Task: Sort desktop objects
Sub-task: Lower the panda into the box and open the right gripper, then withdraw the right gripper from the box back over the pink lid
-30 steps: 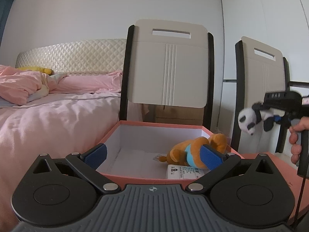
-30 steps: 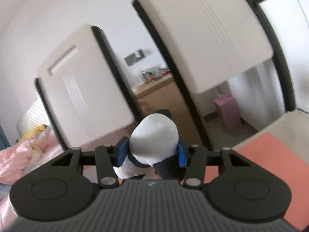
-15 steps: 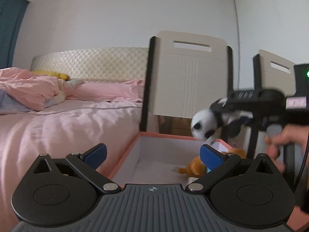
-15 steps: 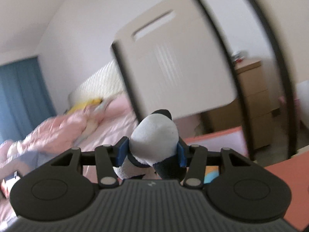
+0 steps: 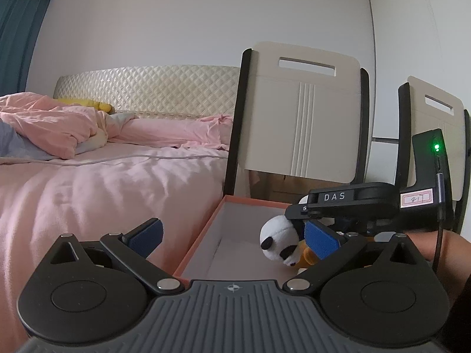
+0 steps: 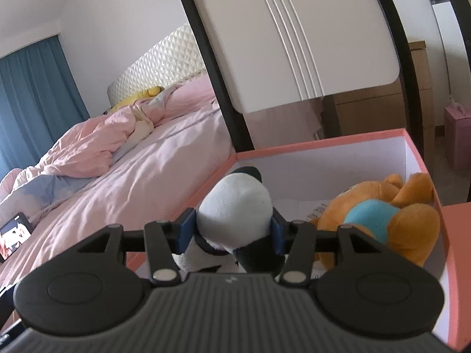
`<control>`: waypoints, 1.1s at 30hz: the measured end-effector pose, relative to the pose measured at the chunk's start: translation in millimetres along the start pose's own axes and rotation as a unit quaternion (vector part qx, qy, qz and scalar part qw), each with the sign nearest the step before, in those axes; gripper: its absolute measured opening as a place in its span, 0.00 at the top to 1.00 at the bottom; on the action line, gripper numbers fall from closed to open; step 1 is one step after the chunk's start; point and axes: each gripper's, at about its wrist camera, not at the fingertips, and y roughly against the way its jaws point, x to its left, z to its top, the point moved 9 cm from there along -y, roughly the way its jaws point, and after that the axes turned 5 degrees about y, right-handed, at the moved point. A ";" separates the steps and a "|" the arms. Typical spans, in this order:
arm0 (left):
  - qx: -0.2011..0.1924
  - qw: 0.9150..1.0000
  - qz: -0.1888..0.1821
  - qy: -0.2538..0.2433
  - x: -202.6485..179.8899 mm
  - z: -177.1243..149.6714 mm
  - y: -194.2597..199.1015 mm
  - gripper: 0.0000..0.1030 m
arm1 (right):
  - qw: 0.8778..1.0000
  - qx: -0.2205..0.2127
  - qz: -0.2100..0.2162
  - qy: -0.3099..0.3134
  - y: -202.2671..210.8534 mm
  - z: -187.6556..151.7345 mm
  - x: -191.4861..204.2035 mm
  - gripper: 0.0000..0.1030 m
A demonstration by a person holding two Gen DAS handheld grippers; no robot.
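A panda plush (image 6: 235,206) sits between the blue pads of my right gripper (image 6: 234,229), whose jaws are starting to open while the pads still touch the toy. In the left wrist view the panda (image 5: 278,242) hangs head-down inside the salmon-pink box (image 5: 200,247), under the right gripper (image 5: 353,206). An orange plush (image 6: 382,220) with a light blue belly lies on the box floor to the panda's right. My left gripper (image 5: 232,235) stands open near the box's front edge with nothing between its fingers.
Two white chairs (image 5: 300,117) with black frames stand behind the box (image 6: 323,142). A bed (image 5: 103,182) with pink bedding fills the left side. A phone (image 6: 14,235) lies on the bed. A wooden cabinet (image 6: 368,111) is behind the chairs.
My right gripper has carried the panda leftward and down from beside the chairs to over the box. The left gripper's view has swung left toward the bed.
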 end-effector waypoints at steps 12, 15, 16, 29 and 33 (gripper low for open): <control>0.001 1.000 -0.006 -0.009 -5.7 -3.4 1.6 0.00 | 1.000 -0.024 -0.019 -0.003 9.8 2.9 -11.3 0.13; 0.000 1.000 -0.010 -0.012 -8.2 -4.5 2.6 0.00 | 0.999 -0.038 -0.031 0.000 21.0 8.9 -17.1 0.08; 0.000 1.000 -0.011 -0.012 -9.4 -5.1 2.9 0.00 | 0.998 -0.044 -0.039 0.003 26.0 11.2 -20.2 0.07; 0.002 0.999 -0.032 -0.026 -26.2 -11.7 6.2 0.00 | 0.978 -0.136 -0.151 0.043 127.4 48.2 -87.6 0.00; 0.004 0.999 -0.038 -0.030 -30.9 -14.0 7.2 0.00 | 0.961 -0.152 -0.226 0.047 162.9 48.2 -134.9 0.00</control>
